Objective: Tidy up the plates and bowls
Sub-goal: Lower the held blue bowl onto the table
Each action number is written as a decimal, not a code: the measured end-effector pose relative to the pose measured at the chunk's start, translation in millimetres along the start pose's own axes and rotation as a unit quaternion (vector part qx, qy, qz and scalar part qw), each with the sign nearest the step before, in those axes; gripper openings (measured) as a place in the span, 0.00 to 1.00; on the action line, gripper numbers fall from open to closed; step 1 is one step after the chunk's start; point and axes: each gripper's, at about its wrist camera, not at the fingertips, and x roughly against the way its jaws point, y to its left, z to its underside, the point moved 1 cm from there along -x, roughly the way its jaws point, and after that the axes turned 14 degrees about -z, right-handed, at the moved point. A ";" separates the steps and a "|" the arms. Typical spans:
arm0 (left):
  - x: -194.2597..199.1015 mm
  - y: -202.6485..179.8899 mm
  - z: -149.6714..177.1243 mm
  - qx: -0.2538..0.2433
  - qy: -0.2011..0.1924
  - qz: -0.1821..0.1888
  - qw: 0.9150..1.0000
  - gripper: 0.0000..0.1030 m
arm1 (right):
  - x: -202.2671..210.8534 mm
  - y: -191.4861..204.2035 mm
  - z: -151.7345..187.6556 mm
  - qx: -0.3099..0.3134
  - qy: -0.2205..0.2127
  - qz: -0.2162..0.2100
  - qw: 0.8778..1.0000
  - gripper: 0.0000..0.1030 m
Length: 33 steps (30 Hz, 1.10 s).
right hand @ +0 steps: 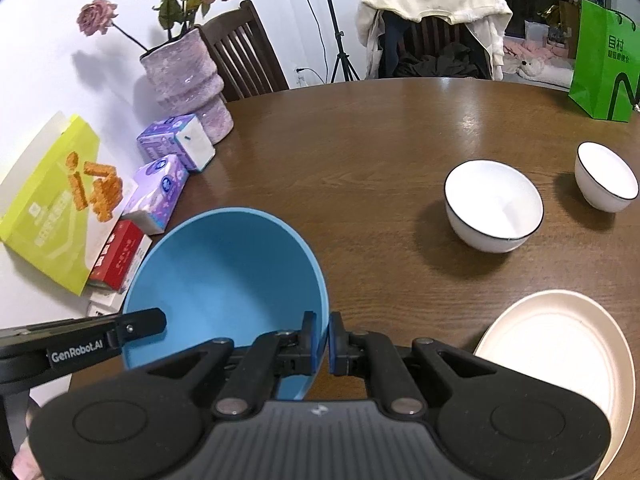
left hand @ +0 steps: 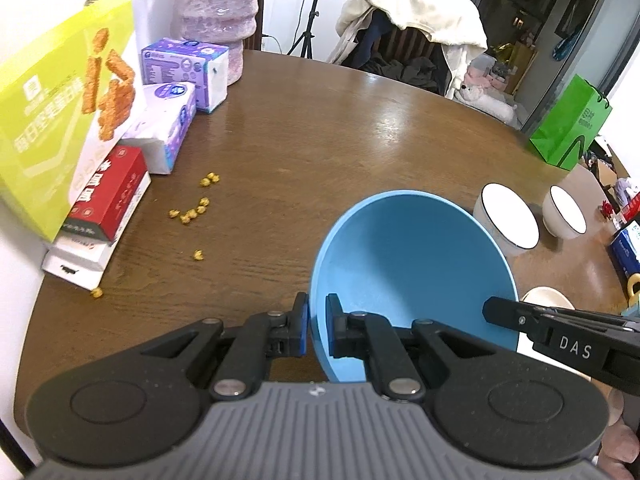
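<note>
Pinching opposite rims, the left gripper (left hand: 317, 326) and right gripper (right hand: 322, 342) are both clamped on the blue bowl (left hand: 408, 272), carrying it level above the table (left hand: 320, 128). Beyond sit a plate (right hand: 560, 344) and two white bowls (right hand: 494, 204), probably its stacking spot.

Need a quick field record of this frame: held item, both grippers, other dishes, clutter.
held: blue bowl, tilted, gripped on opposite sides of its rim
left gripper: shut on the bowl's rim
right gripper: shut on the bowl's rim
other dishes: two white bowls, the larger one and the smaller one, standing apart; cream plate near the table edge
clutter: yellow box, purple tissue packs, small yellow crumbs, pink vase, green bag
surface: wooden table
</note>
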 end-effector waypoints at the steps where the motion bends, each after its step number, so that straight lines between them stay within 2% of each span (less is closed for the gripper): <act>1: 1.0 2.8 2.4 0.000 0.000 0.000 1.000 0.09 | -0.1 2.6 2.5 0.000 0.000 0.000 1.000 0.05; 21: 1.2 45.5 45.6 -0.007 0.017 -0.003 1.000 0.09 | -10.4 36.4 53.2 -0.005 0.017 0.000 1.000 0.05; 33: -18.5 55.0 60.3 -0.015 0.032 -0.012 0.999 0.09 | -26.7 42.8 71.2 -0.009 0.032 0.007 0.999 0.06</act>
